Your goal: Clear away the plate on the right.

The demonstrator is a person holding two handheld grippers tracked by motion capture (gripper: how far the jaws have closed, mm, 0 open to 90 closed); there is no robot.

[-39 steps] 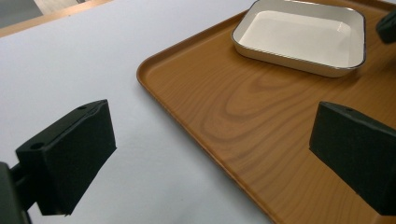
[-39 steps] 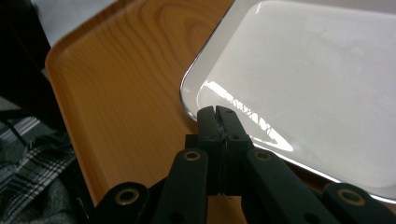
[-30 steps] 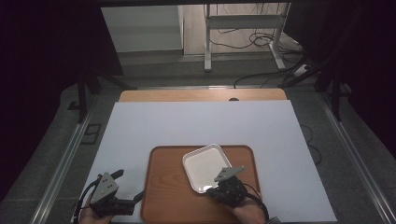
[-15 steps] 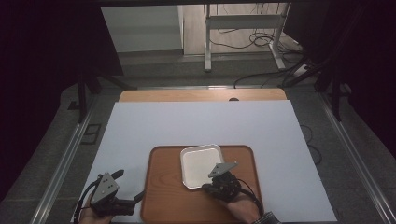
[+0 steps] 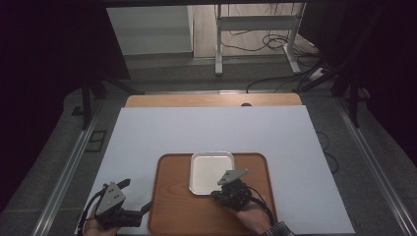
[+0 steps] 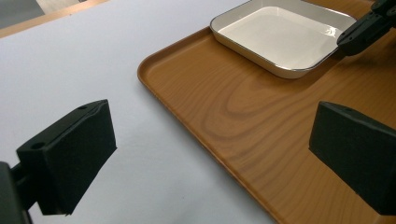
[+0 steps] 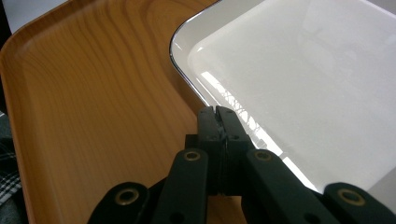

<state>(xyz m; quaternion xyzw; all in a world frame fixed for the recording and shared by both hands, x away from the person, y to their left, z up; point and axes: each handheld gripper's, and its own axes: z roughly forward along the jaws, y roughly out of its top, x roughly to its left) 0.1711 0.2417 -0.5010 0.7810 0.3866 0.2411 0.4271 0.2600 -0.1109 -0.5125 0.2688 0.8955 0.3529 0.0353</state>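
A white square dish [image 5: 210, 170] lies on a wooden tray [image 5: 172, 209] near the table's front edge. My right gripper [image 5: 217, 194] is shut on the dish's near rim; in the right gripper view its jaws [image 7: 218, 113] pinch the dark-edged rim of the dish [image 7: 303, 79], with the tray [image 7: 93, 93] to the left. My left gripper [image 5: 139, 194] stands open at the tray's front left corner, empty. In the left gripper view [image 6: 212, 158] its jaws straddle the edge of the tray [image 6: 233, 116], and the dish [image 6: 280, 37] and the right gripper [image 6: 366, 29] lie beyond.
A white sheet [image 5: 211, 130] covers the table, with a strip of wooden tabletop [image 5: 211, 100] at the far edge. Metal rails run along both sides. Beyond the table are a stand's legs [image 5: 255, 34] and cables on the floor.
The dish has turned from askew to square with the tray and shifted left and back, held by the right gripper, which moved left with it. The left gripper stayed put.
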